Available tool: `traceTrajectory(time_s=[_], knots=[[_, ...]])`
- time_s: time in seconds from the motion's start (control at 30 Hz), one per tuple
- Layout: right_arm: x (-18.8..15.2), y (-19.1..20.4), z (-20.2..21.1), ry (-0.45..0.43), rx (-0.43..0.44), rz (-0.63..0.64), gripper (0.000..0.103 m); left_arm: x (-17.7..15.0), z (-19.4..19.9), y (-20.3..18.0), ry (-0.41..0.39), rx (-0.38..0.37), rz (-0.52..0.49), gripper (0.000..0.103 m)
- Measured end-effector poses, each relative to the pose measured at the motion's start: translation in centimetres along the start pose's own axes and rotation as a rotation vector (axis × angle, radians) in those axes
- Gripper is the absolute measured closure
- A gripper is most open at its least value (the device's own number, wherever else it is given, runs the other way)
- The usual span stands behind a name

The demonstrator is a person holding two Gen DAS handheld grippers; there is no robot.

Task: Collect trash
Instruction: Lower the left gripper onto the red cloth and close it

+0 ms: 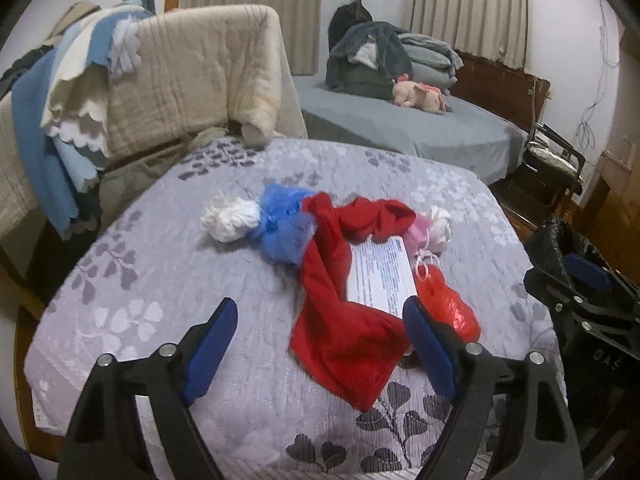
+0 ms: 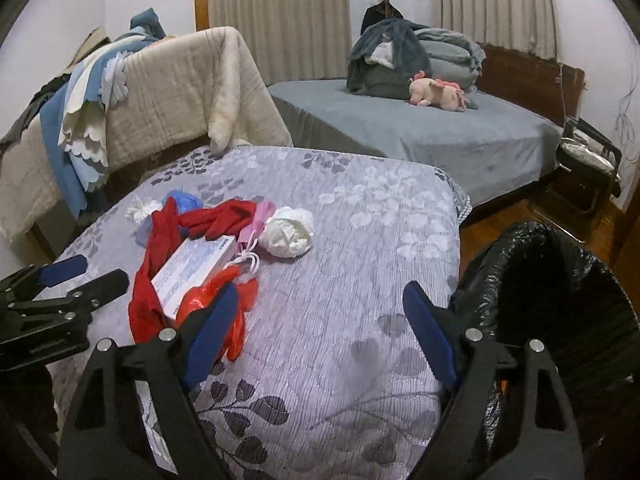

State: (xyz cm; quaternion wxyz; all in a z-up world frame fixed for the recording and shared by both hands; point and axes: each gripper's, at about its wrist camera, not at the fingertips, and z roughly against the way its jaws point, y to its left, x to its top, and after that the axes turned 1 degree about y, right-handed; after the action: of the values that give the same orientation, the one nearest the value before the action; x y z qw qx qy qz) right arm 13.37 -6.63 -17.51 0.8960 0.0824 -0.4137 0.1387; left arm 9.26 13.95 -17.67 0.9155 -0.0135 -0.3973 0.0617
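Trash lies on a grey floral bedspread (image 1: 140, 280): a white crumpled wad (image 1: 230, 220), a blue plastic bag (image 1: 282, 224), a red cloth (image 1: 344, 312), a white printed box (image 1: 380, 276), a red plastic bag (image 1: 448, 304), a pink mask (image 1: 420, 232) and a white bag (image 2: 288, 232). My left gripper (image 1: 320, 320) is open just above the red cloth's near end. My right gripper (image 2: 316, 312) is open and empty over the bedspread, its left finger by the red plastic bag (image 2: 216, 304). A black-lined trash bin (image 2: 560, 292) stands at the right.
A chair draped with beige and blue blankets (image 1: 168, 80) stands behind the bedspread. A grey bed (image 2: 400, 128) with folded bedding and a pink plush toy (image 2: 440, 94) lies beyond. A dark chair (image 2: 588, 160) and wooden floor (image 2: 500, 216) are at the right.
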Motion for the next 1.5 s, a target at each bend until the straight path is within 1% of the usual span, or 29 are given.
traceTrajectory(time_s=[0.2, 0.27, 0.33, 0.37, 0.4, 0.43, 0.47, 0.57, 0.6, 0.63, 0.87, 0.93, 0.97, 1.07, 1.2, 1.27, 1.3, 1.33, 1.43, 1.5], knots=[[0.1, -0.3, -0.7, 0.014, -0.011, -0.001, 0.022, -0.3, -2.1, -0.2, 0.048, -0.042, 0.012, 0.025], [0.0, -0.4, -0.8, 0.019, -0.012, 0.0, 0.022, -0.5, -2.6, -0.1, 0.064, -0.057, 0.02, 0.033], [-0.1, -0.3, -1.0, 0.025, -0.013, 0.004, 0.022, -0.6, -3.2, 0.0, 0.088, -0.088, 0.029, 0.05], [-0.1, -0.3, -1.1, 0.029, -0.011, 0.006, 0.022, -0.6, -3.3, 0.1, 0.091, -0.105, 0.035, 0.053], [-0.1, -0.3, -1.2, 0.031, -0.01, 0.008, 0.022, -0.6, -3.3, 0.1, 0.092, -0.126, 0.041, 0.062], [-0.2, -0.2, -1.2, 0.033, -0.008, 0.01, 0.022, -0.5, -3.3, 0.0, 0.094, -0.139, 0.039, 0.072], [-0.2, -0.2, -1.3, 0.035, -0.007, 0.012, 0.022, -0.4, -3.3, -0.2, 0.094, -0.157, 0.033, 0.077], [-0.3, 0.1, -1.5, 0.039, 0.001, 0.013, 0.022, -0.2, -3.0, -0.2, 0.095, -0.169, 0.038, 0.092], [-0.4, 0.3, -1.6, 0.04, 0.004, 0.016, 0.022, -0.2, -2.9, -0.1, 0.097, -0.173, 0.047, 0.095], [-0.4, 0.5, -1.6, 0.041, 0.007, 0.018, 0.022, -0.2, -2.8, 0.1, 0.096, -0.173, 0.057, 0.097], [-0.7, 1.9, -1.7, 0.049, 0.042, 0.033, 0.022, 0.5, -0.2, 1.6, 0.039, -0.148, 0.075, 0.097], [-0.7, 2.4, -1.7, 0.051, 0.051, 0.037, 0.022, 0.4, 0.5, 2.2, 0.025, -0.123, 0.068, 0.097], [-0.7, 2.6, -1.8, 0.054, 0.057, 0.04, 0.023, 0.3, 0.5, 2.4, 0.025, -0.1, 0.061, 0.097], [-0.7, 3.2, -2.0, 0.063, 0.074, 0.041, 0.023, -0.1, 0.4, 3.3, 0.038, -0.07, 0.073, 0.097], [-0.8, 3.8, -2.2, 0.071, 0.086, 0.054, 0.024, -0.7, 0.0, 3.8, 0.063, -0.072, 0.077, 0.097], [-1.0, 3.9, -2.4, 0.077, 0.086, 0.055, 0.024, -0.8, -0.2, 3.7, 0.069, -0.074, 0.074, 0.09], [-1.0, 3.9, -2.4, 0.079, 0.085, 0.055, 0.024, -0.7, -0.5, 3.7, 0.072, -0.078, 0.077, 0.075], [-1.0, 3.8, -2.4, 0.08, 0.083, 0.056, 0.024, -0.7, -0.6, 3.7, 0.071, -0.081, 0.08, 0.062], [-1.0, 3.7, -2.4, 0.08, 0.074, 0.056, 0.024, -0.5, -1.3, 3.5, 0.068, -0.082, 0.071, 0.057], [-1.0, 3.4, -2.5, 0.08, 0.069, 0.055, 0.024, -0.4, -2.0, 3.5, 0.077, -0.075, 0.067, 0.05]])
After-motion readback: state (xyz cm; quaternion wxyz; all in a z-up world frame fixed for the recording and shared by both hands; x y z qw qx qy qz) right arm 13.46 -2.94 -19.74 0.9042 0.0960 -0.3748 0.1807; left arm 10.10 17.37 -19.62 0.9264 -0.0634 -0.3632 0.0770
